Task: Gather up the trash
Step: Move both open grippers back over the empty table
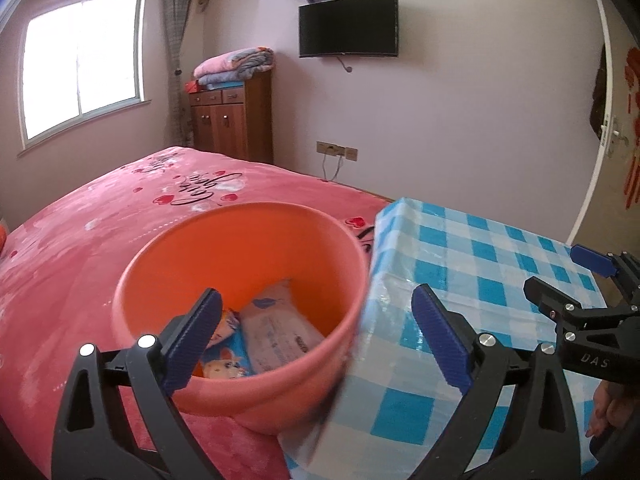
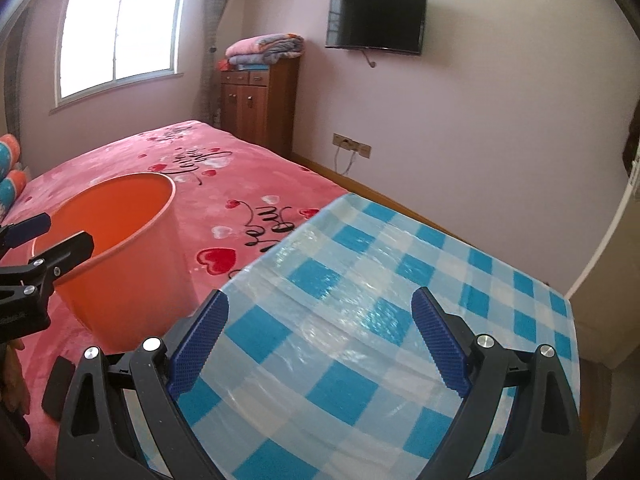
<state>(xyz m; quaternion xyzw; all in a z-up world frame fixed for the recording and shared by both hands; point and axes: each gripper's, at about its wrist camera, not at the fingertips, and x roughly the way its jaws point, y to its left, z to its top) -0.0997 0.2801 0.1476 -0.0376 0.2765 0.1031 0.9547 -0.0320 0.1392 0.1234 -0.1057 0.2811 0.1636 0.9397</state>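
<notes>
from the left, i see the pink fleece bedspread with red hearts (image 1: 80, 240) and, standing on it, the round orange plastic bin (image 1: 240, 248), hard against the edge of the surface with the blue-and-white checked plastic cloth (image 1: 500, 264). inside the bin lie a pale soft wipes-style packet (image 1: 276, 328) and a blue-and-orange printed wrapper with a cartoon figure (image 1: 226, 356), so i judge that part of the collecting is done.

my left claw (image 1: 320, 336) hangs just over the near rim of the bin, its blue pads wide apart with nothing between them; one pad sits in front of the bin's mouth, the other over the cloth's edge.

further right, my right claw (image 2: 320, 340) is over the checked cloth, its jaws also spread wide and holding nothing. the cloth, as far as both views show, carries no litter at all.

in the right wrist view a small dark flat object (image 2: 58, 386) lies on the bedspread near the foot of the bin; i cannot tell what it is or whether it counts as trash. beyond that, i see nothing left to pick up, so i judge the task near its end or finished.
</notes>
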